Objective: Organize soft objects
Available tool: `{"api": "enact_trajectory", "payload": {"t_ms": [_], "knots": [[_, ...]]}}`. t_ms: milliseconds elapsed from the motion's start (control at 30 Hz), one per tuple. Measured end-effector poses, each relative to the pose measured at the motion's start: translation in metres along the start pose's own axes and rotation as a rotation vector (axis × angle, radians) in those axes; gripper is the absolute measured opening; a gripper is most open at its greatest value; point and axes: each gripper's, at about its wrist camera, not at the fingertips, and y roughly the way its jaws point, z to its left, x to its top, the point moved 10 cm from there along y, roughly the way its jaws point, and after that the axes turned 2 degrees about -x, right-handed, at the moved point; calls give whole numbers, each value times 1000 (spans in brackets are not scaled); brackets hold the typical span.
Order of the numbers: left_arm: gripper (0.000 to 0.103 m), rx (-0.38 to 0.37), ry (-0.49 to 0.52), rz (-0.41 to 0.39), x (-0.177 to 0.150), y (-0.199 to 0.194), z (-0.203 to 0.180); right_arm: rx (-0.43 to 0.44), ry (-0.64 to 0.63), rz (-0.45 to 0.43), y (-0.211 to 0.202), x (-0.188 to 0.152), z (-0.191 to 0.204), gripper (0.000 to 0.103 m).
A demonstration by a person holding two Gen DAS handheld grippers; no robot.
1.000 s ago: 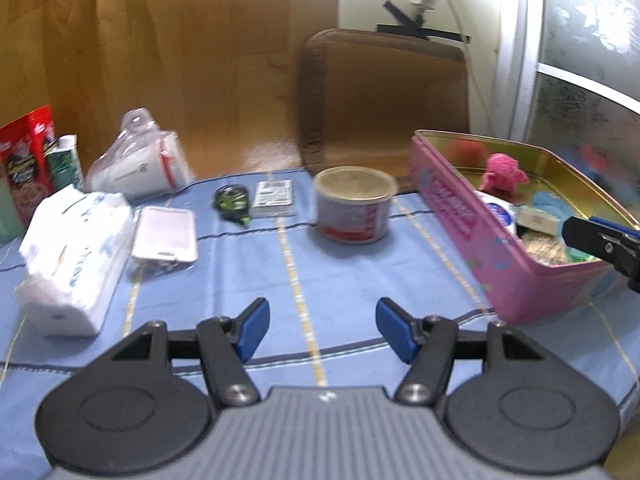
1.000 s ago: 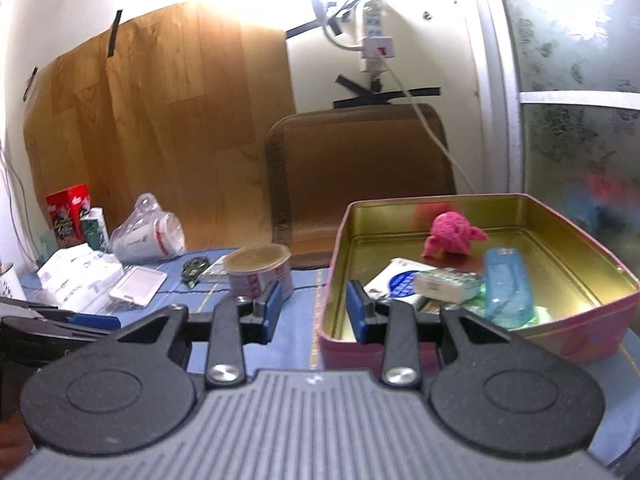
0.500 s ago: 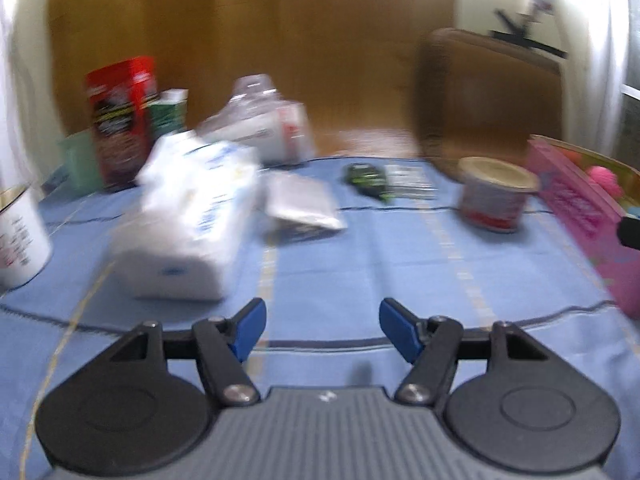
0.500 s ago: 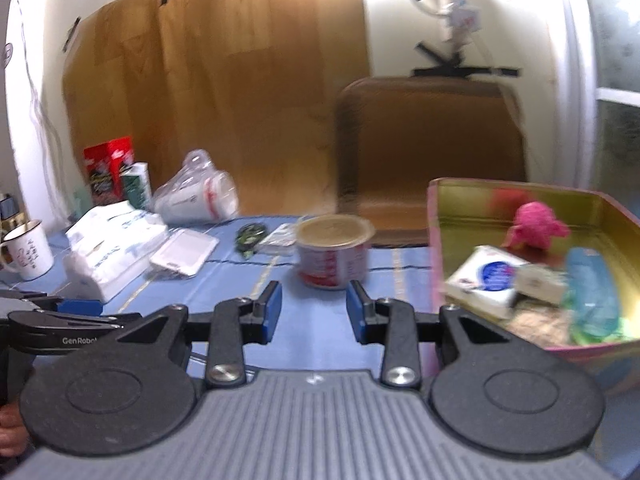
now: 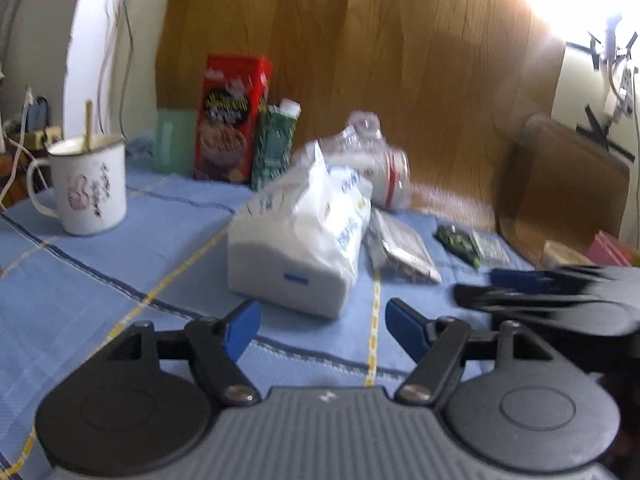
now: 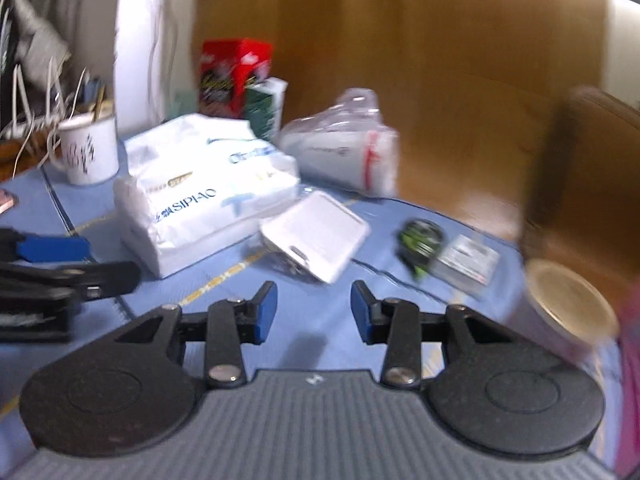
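Tissue pack (image 5: 304, 236) is now faced by both swung-over tools, left tool (image 5: 322, 326) and right tool (image 6: 314, 312), each gaping empty; pickup seems next.

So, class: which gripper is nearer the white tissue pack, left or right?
Left. The left gripper faces the tissue pack just ahead; the right gripper sits farther off, to its right.

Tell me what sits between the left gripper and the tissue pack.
Nothing visible. The left gripper, jaws open, faces the tissue pack across bare blue tablecloth. The white card holder lies beside the pack's right side, off that line.
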Motion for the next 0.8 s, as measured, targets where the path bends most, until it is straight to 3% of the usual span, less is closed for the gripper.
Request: {"api": "enact_trajectory", "payload": {"t_ms": [100,267,333,400,500,700,800], "knots": [[73,-2,-10,-72,6,-10,2,33,-37,14,25,10,9,59],[73,4,2,-74,9,-7,-2,40,-88,59,54,17,21,63],[73,0,2,-71,9,-7,-3,35,-78,65,59,19,19,57],[73,0,2,-70,9,-7,-3,15,-48,57,59,19,14,40],[73,3,4,-70,8,-7,-3,-29,10,15,48,19,2,28],[73,2,9,-69,7,-6,-4,-10,179,-41,-8,2,-18,24],[74,-3,20,-61,6,-6,-6,90,348,-12,-50,-21,-25,23]]}}
